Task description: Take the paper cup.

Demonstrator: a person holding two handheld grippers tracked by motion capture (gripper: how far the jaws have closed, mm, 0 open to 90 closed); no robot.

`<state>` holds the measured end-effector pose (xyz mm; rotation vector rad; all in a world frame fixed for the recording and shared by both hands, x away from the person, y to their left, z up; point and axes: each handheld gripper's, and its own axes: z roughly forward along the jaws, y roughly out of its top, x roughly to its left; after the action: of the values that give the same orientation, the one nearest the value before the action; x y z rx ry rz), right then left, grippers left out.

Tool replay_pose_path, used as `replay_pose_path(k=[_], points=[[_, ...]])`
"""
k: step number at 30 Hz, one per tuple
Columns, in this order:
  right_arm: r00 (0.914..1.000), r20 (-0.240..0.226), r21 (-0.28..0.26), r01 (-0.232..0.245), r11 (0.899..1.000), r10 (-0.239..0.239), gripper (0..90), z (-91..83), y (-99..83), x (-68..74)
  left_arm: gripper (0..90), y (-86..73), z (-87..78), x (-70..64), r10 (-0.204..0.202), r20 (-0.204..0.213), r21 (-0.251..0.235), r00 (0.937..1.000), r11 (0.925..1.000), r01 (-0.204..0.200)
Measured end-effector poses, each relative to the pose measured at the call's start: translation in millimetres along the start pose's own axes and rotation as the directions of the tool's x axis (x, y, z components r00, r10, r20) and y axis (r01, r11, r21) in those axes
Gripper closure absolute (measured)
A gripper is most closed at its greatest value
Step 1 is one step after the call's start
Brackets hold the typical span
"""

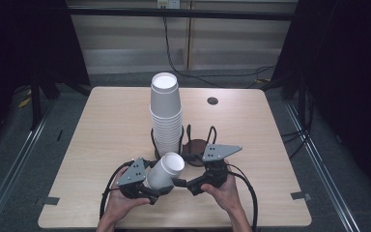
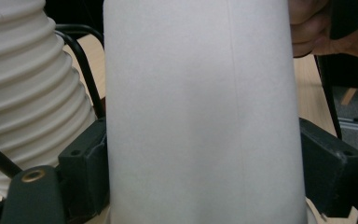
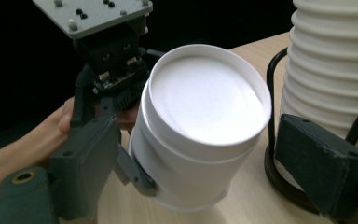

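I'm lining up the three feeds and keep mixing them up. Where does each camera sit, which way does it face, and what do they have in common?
High view: above the person's side, facing forward and down on the table; both hands, left gripper, right gripper.
Left gripper view: on the left gripper, looking along its jaws at the held cup; a hand's fingers.
Right gripper view: on the right gripper, facing the cup's base; the other hand.
All share the cup and the cup stack.

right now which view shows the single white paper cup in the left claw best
The right gripper view: the single white paper cup shows whole there, closed base toward the camera, with the left claw clamped on its side. The left gripper view shows only its plain wall up close; the high view shows it small, tilted, before the tall stack of white cups.
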<state>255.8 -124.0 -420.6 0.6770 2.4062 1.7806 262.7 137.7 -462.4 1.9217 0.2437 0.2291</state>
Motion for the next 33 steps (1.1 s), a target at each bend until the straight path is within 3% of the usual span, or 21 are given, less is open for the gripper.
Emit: replay_pose_path(k=[6, 8, 12, 20, 23, 24, 26, 29, 30, 33], points=[[1.0, 0.001, 0.014, 0.001, 1.0, -0.001, 12.9, -3.6, -5.8, -2.0, 16.7, 6.7, -1.0, 4.1, 0.009, 0.021, 0.052, 0.9997, 0.9986, -0.01], [1.0, 0.009, 0.018, 0.001, 1.0, -0.001, 12.8, -4.5, -7.6, -2.3, 16.7, 7.6, -3.4, 6.4, 0.009, 0.006, 0.066, 0.9999, 0.9978, -0.009], [0.9998, 0.013, 0.084, 0.014, 0.996, -0.015, 12.9, -0.5, -11.0, -4.3, 16.4, 12.2, -6.0, 12.0, 0.024, 0.003, 0.123, 0.9997, 0.9921, -0.024], [0.9996, 0.011, 0.131, 0.026, 0.991, -0.027, 13.1, 3.7, -7.0, -6.5, 16.4, 18.6, -7.8, 17.8, 0.042, 0.006, 0.18, 0.9991, 0.9827, -0.042], [0.999, 0.013, 0.166, 0.041, 0.985, -0.043, 13.1, 3.9, -0.1, -8.8, 16.4, 21.4, -8.5, 17.8, 0.047, 0.019, 0.198, 0.9987, 0.979, -0.05], [0.999, 0.012, 0.174, 0.04, 0.984, -0.043, 13.1, 3.8, 1.4, -9.5, 16.5, 23.2, -8.6, 17.3, 0.068, 0.018, 0.224, 0.9975, 0.9722, -0.07], [0.9991, 0.011, 0.182, 0.039, 0.983, -0.042, 13.2, 3.7, 2.5, -9.9, 16.5, 24.3, -8.8, 17.2, 0.074, 0.022, 0.232, 0.997, 0.9698, -0.077], [0.9983, 0.009, 0.224, 0.055, 0.973, -0.058, 13.2, 4.6, 6.0, -11.0, 16.5, 26.8, -10.3, 17.8, 0.081, 0.023, 0.238, 0.9965, 0.9677, -0.084], [0.9975, 0.013, 0.259, 0.063, 0.964, -0.069, 13.2, 5.3, 8.2, -10.9, 16.5, 27.3, -10.8, 18.1, 0.079, 0.024, 0.244, 0.9966, 0.9663, -0.083], [0.9971, 0.008, 0.274, 0.07, 0.959, -0.075, 13.2, 5.4, 10.5, -11.7, 16.5, 27.3, -10.1, 18.4, 0.088, 0.024, 0.26, 0.9958, 0.9612, -0.091]])
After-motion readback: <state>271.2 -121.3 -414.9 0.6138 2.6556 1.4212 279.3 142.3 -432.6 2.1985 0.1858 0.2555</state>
